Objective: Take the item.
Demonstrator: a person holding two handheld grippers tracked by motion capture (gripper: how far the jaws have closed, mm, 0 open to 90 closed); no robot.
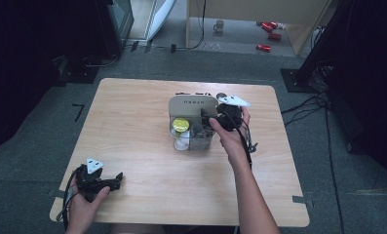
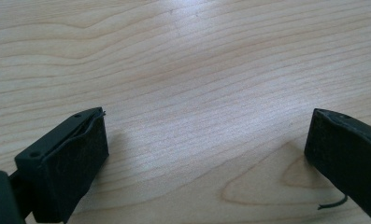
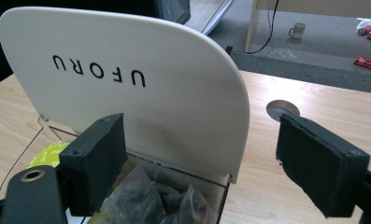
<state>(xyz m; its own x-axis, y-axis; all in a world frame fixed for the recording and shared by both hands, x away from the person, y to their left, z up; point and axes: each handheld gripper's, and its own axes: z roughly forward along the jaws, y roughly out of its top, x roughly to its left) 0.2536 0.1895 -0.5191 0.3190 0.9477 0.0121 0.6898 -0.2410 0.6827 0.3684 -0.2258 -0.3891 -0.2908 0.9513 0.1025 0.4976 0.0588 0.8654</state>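
Centrally, a clear plastic box (image 1: 193, 131) with its raised cream UFORU lid (image 3: 127, 84) sat mid-table.
Right gripper (image 3: 202, 163) gaped wide at its right end; left gripper (image 2: 206, 154) wide over bare wooden table (image 1: 132, 175).

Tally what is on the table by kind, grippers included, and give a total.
Grippers: 2, the left gripper and the right gripper
Clear boxes with a raised cream lid: 1, the box
Yellow-lidded cups inside it: 1, the cup
Clear bags of dark contents inside it: cannot tell how many, counted as 1 lot, the bags
Total: 5
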